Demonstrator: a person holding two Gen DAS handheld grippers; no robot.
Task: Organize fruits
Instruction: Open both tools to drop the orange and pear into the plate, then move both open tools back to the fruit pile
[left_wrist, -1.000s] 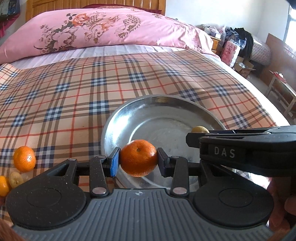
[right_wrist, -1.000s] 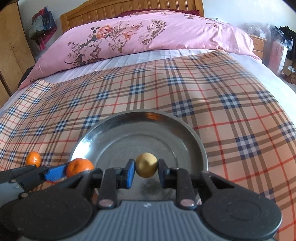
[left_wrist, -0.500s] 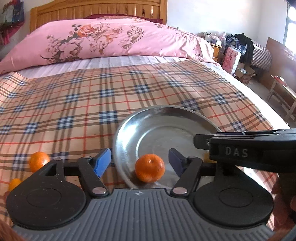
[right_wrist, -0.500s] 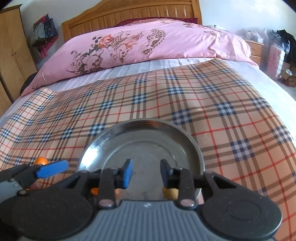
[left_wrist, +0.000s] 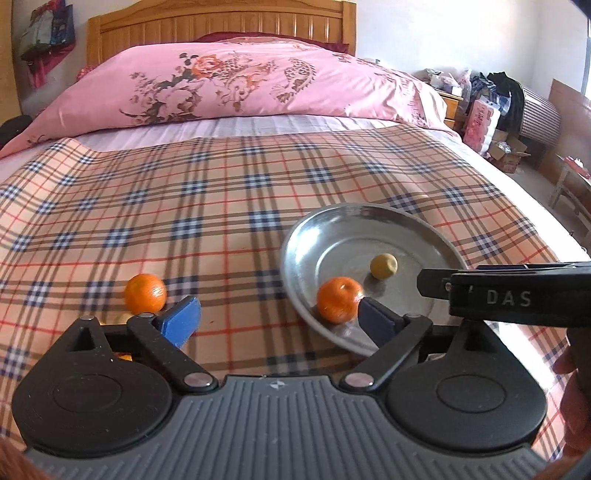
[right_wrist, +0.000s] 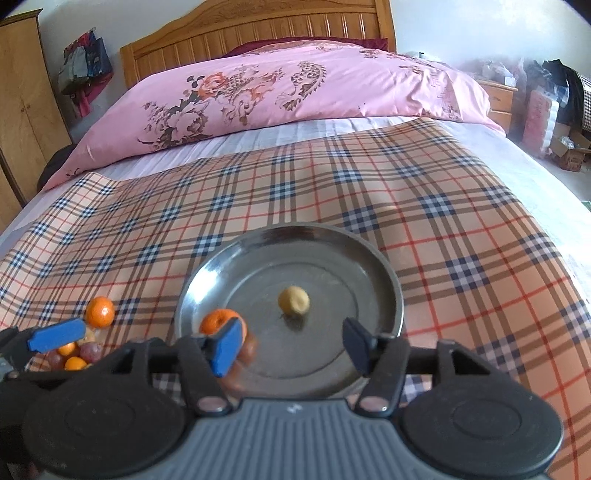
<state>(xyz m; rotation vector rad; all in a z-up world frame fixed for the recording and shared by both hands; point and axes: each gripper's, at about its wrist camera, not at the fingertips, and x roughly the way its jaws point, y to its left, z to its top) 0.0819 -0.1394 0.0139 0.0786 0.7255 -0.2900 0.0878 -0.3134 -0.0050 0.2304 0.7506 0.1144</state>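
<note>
A steel plate (left_wrist: 436, 236) (right_wrist: 384, 266) lies on the plaid bed cover. In it sit an orange mandarin (left_wrist: 340, 300) (right_wrist: 218, 320) near the left rim and a small yellow fruit (left_wrist: 384, 266) (right_wrist: 293, 300) near the middle. My left gripper (left_wrist: 279, 317) is open and empty, just left of the plate's near edge. My right gripper (right_wrist: 291, 343) is open and empty above the plate's near side. Another mandarin (left_wrist: 145, 293) (right_wrist: 99, 312) lies on the cover to the left of the plate.
A small heap of loose fruits (right_wrist: 75, 352), orange and reddish, lies on the cover at the left, partly hidden by the left gripper. A pink quilt (left_wrist: 236, 77) covers the bed's far end. The bed's right edge (left_wrist: 546, 206) drops to cluttered floor.
Both grippers opened and let go their fruits: the mandarin and the yellow fruit now rest in the plate. Both grippers pulled back and the left one shifted left.
</note>
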